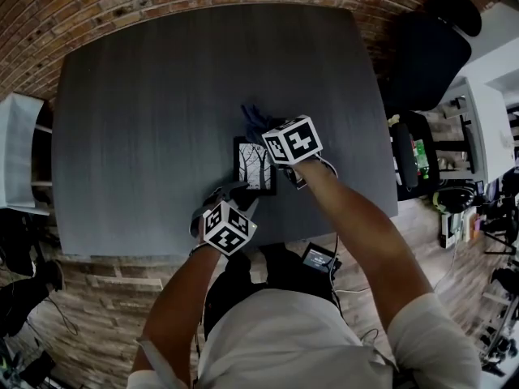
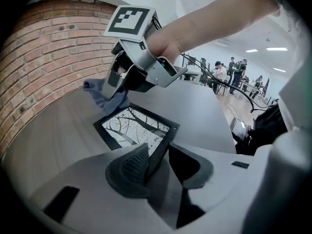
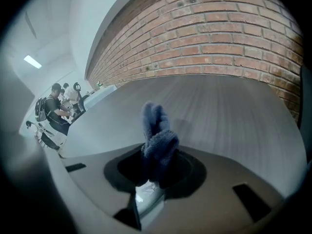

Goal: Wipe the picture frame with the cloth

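Picture frame (image 1: 254, 166) is held flat on the desk (image 1: 146, 136), its lower corner clamped in the left gripper (image 2: 158, 159). The blue cloth (image 3: 157, 140) is pinched in the right gripper (image 3: 158, 172) at the frame's upper right. Wiping is judged barely begun: the cloth needs pressing down and drawing across.

Open office, brick wall (image 3: 219, 33), dark table (image 1: 162, 96), black office chair (image 1: 426, 55), people (image 2: 219, 73) at distant desks

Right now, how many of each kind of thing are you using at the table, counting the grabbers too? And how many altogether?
picture frame: 1
cloth: 1
grippers: 2 (left gripper, right gripper)
Total: 4
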Demonstrator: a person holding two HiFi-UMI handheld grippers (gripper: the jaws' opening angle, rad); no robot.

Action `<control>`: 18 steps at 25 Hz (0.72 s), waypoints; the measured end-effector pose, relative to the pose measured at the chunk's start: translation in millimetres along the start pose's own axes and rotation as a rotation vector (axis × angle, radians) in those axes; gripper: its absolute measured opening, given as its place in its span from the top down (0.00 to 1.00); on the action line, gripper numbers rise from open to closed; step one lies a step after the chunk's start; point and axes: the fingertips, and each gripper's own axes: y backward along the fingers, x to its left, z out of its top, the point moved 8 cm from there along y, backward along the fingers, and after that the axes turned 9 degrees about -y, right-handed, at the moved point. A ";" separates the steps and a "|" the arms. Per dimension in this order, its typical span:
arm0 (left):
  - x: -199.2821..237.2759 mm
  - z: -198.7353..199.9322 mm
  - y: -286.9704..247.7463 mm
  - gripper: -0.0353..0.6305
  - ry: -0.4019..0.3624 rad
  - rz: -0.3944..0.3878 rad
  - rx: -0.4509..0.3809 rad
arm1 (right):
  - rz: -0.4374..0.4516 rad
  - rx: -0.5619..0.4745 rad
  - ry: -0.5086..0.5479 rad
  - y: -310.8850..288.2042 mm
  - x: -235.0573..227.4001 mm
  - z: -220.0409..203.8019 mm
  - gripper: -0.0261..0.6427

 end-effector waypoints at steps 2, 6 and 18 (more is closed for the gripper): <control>0.1 0.3 -0.2 0.74 0.006 0.003 0.001 | -0.015 0.000 0.004 4.8 -5.7 -2.8 0.81; -0.4 0.4 -1.2 0.74 0.016 0.012 0.002 | -0.043 -0.001 0.015 14.7 -16.9 -7.9 0.81; -0.3 0.7 -0.5 0.74 0.011 0.014 0.005 | -0.122 0.018 0.019 39.7 -41.6 -22.7 0.81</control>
